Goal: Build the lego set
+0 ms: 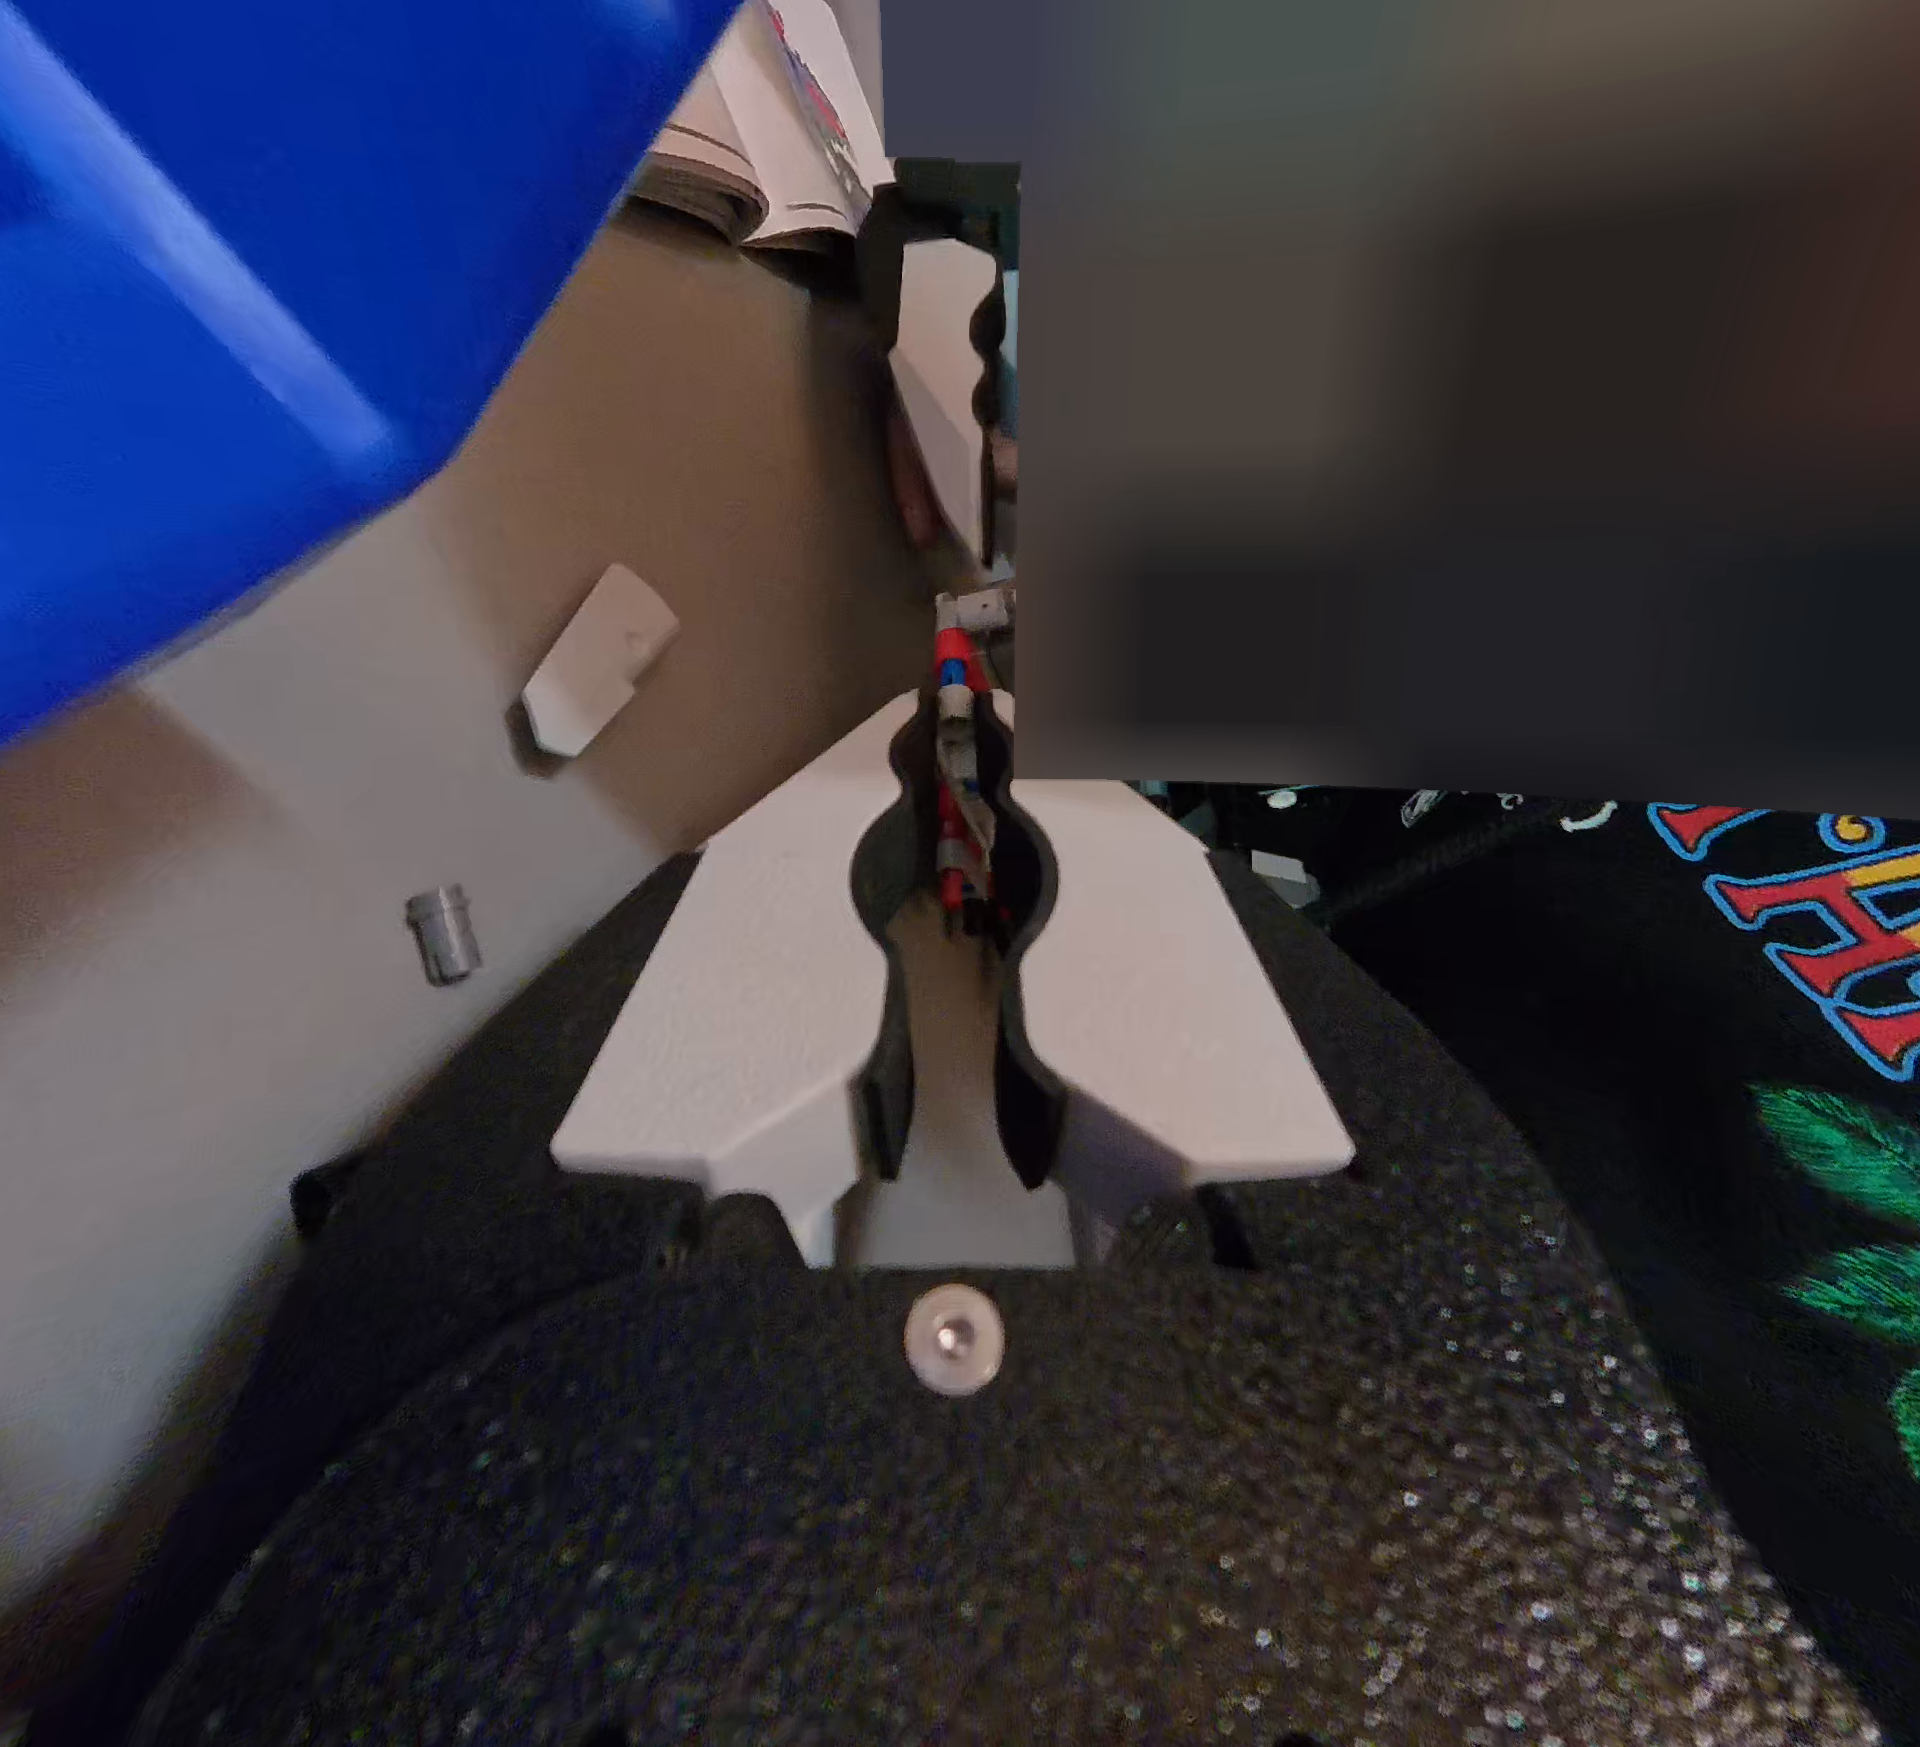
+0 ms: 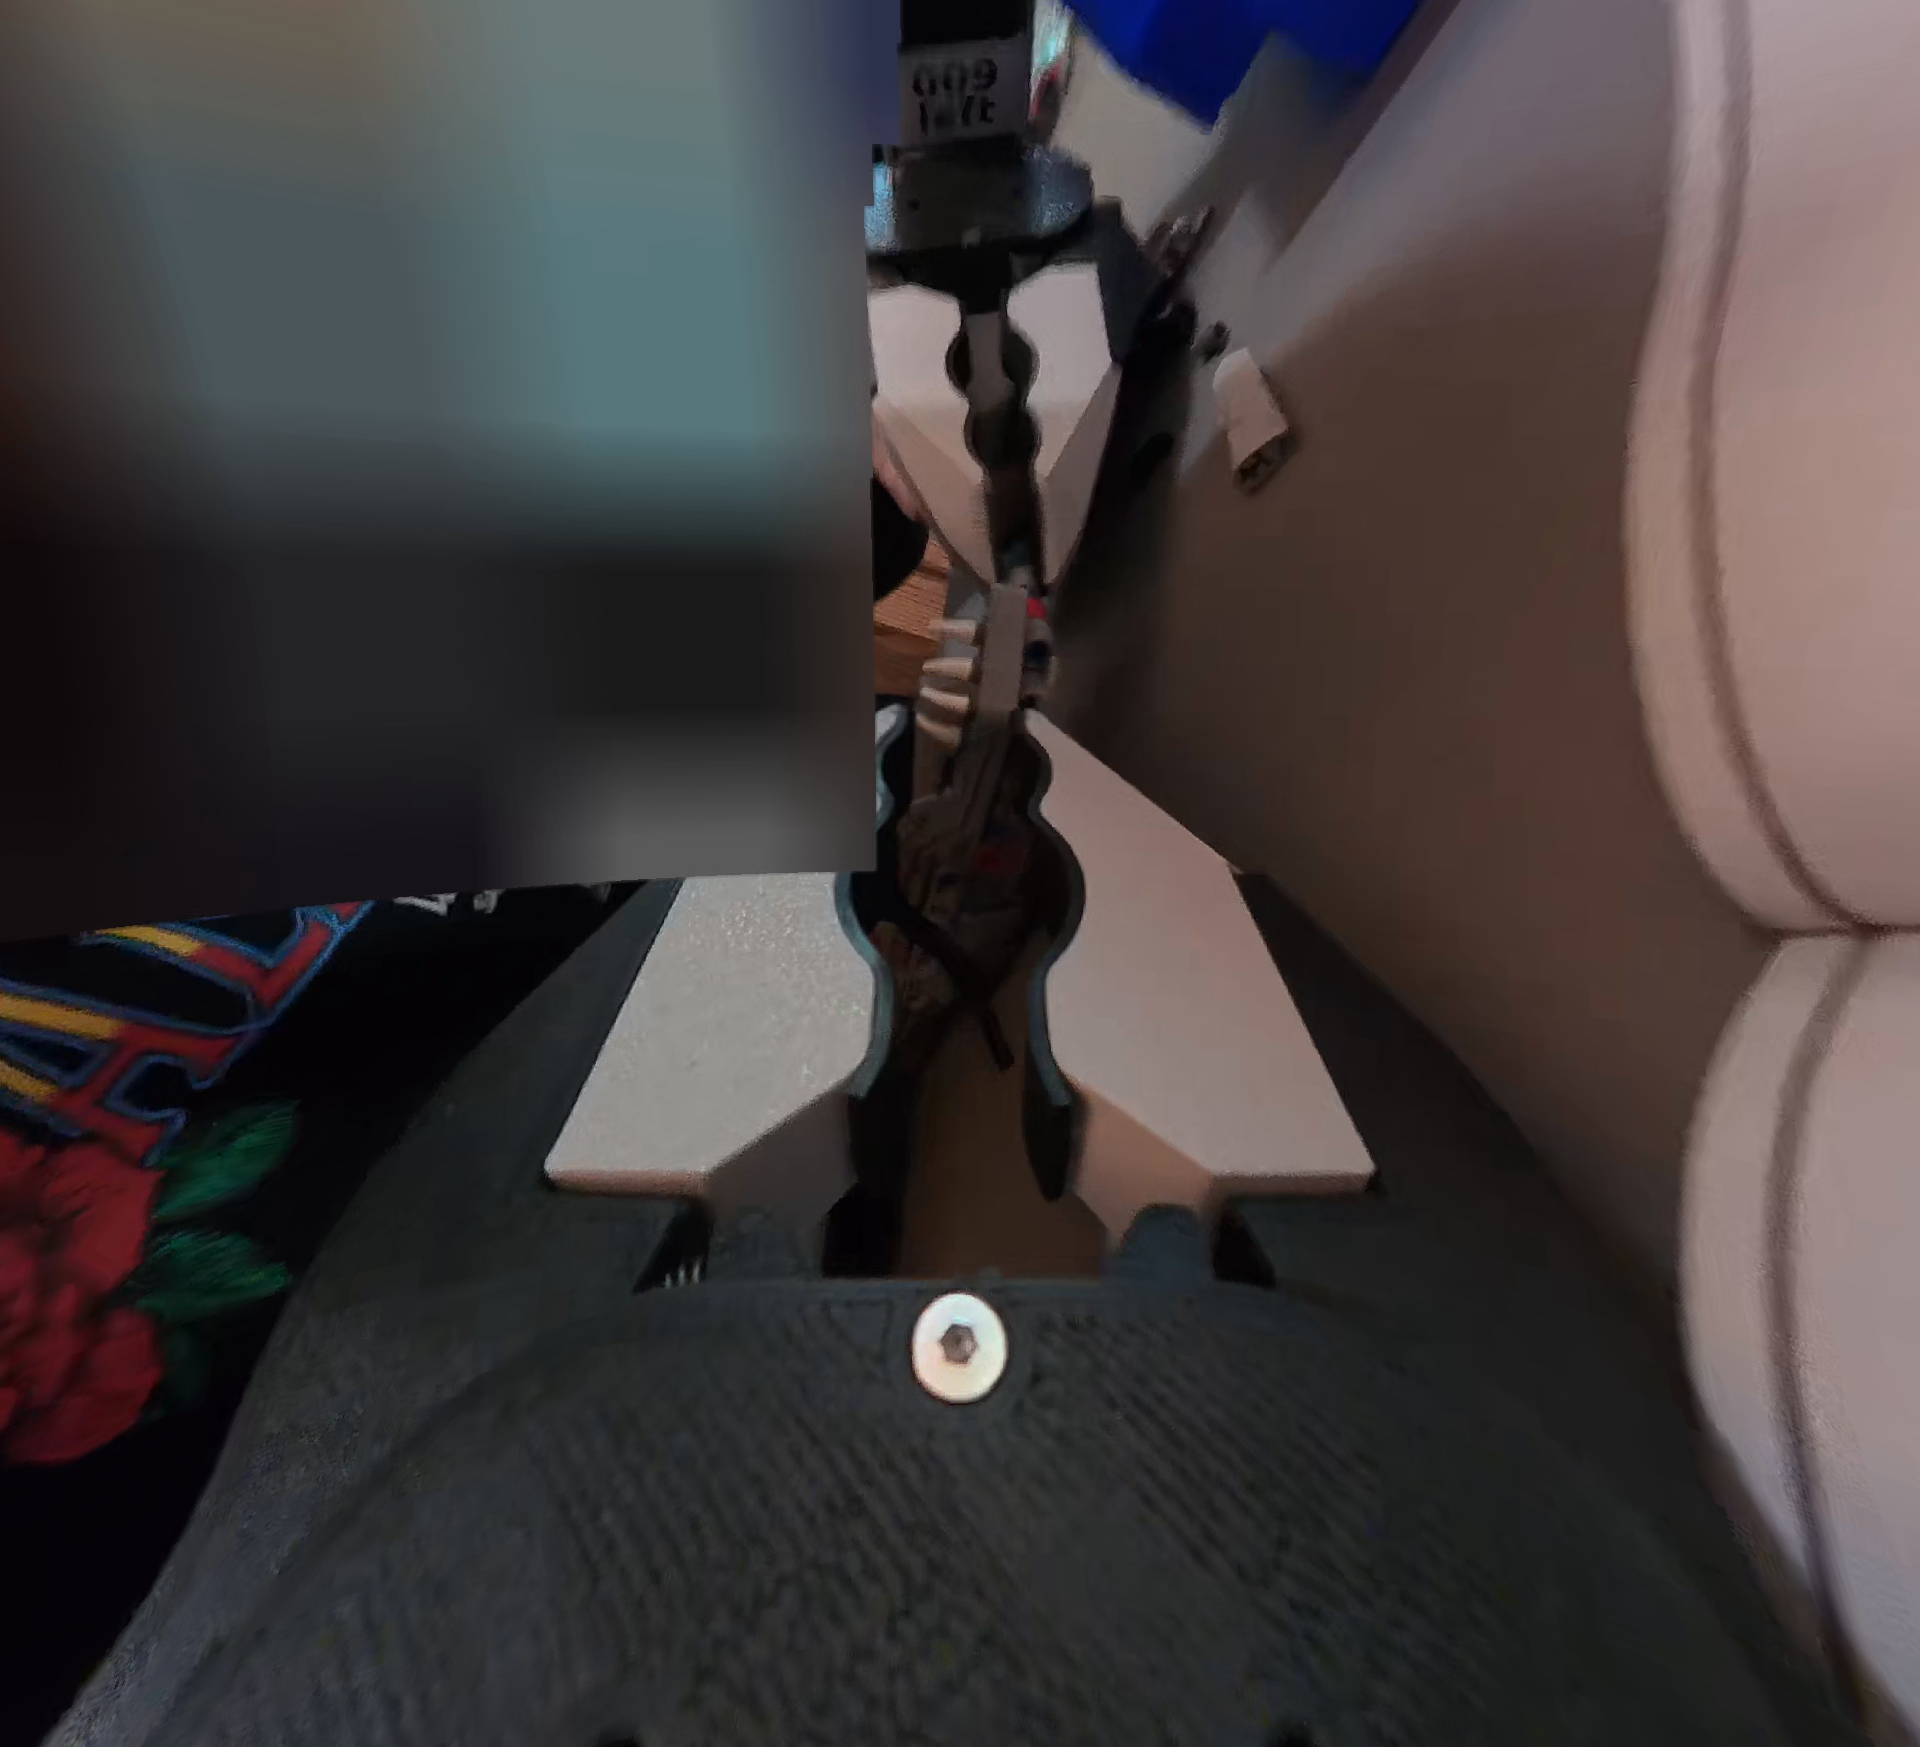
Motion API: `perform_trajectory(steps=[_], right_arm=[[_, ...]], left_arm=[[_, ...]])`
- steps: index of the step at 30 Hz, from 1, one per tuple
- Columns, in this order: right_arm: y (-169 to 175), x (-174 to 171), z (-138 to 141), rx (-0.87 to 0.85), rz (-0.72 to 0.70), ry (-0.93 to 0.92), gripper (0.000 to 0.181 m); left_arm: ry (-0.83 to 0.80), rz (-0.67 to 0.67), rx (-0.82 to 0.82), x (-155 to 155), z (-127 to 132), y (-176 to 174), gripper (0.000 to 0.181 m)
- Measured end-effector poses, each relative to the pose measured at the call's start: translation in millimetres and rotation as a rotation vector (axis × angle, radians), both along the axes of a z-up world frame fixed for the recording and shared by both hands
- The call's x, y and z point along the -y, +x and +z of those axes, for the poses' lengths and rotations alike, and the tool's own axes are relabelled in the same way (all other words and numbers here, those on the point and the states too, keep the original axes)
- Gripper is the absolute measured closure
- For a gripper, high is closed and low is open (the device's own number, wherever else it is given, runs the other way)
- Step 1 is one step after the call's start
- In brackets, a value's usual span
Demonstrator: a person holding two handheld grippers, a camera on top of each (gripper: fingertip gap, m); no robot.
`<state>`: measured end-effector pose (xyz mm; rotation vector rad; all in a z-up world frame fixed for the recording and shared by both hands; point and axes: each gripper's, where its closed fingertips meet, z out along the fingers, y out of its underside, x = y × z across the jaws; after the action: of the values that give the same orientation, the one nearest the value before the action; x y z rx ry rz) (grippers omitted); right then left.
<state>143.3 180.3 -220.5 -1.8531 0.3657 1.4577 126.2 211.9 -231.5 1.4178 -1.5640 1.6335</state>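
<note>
Left wrist view: the left gripper (image 1: pixel 961 741) is clenched on one end of a slim lego assembly (image 1: pixel 958 710) of red, blue and grey pieces, pinched between the fingers at the middle of the frame. The assembly's long axis runs straight ahead, up the frame, toward the right gripper (image 1: pixel 982 409), which faces this one nose to nose and appears to grasp the far end. In the right wrist view the right gripper (image 2: pixel 982 741) is likewise closed on the build (image 2: pixel 1003 658), where a grey beam and pale pegs show between the two sets of fingers. Both are about equally near; I judge any coming press or pull would act along that shared line. Outward on the tan worktop (image 1: pixel 343 866), left of centre, lie a white slope piece (image 1: pixel 597 658) and a grey round connector (image 1: pixel 445 934), both apart from the grippers. A blue bin (image 1: pixel 260 243) fills the upper left.
</note>
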Motion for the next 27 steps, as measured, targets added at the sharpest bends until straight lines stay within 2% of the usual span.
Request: perform_trajectory(steps=[3, 6, 8, 15, 27], right_arm=[[20.4, -13.1, -7.1, 0.039, -0.131, -0.035, 0.159], [7.1, -14.8, -13.9, 0.043, -0.047, -0.090, 0.153], [5.1, -19.2, -13.8, 0.042, -0.046, -0.100, 0.150], [-6.9, -19.2, -8.4, -0.039, 0.060, -0.084, 0.165], [-11.3, -20.2, -9.4, -0.047, 0.224, -0.060, 0.166]], left_arm=[[0.000, 0.006, 0.007, -0.3, 0.5, 0.4, 0.177], [0.008, 0.006, 0.015, 0.0, 0.2, 0.3, 0.177], [0.009, 0.008, 0.017, 0.1, 0.3, 0.0, 0.177], [0.017, 0.004, 0.033, 0.4, 0.7, -0.8, 0.176], [0.036, -0.010, 0.038, 0.0, -1.0, -2.1, 0.176]])
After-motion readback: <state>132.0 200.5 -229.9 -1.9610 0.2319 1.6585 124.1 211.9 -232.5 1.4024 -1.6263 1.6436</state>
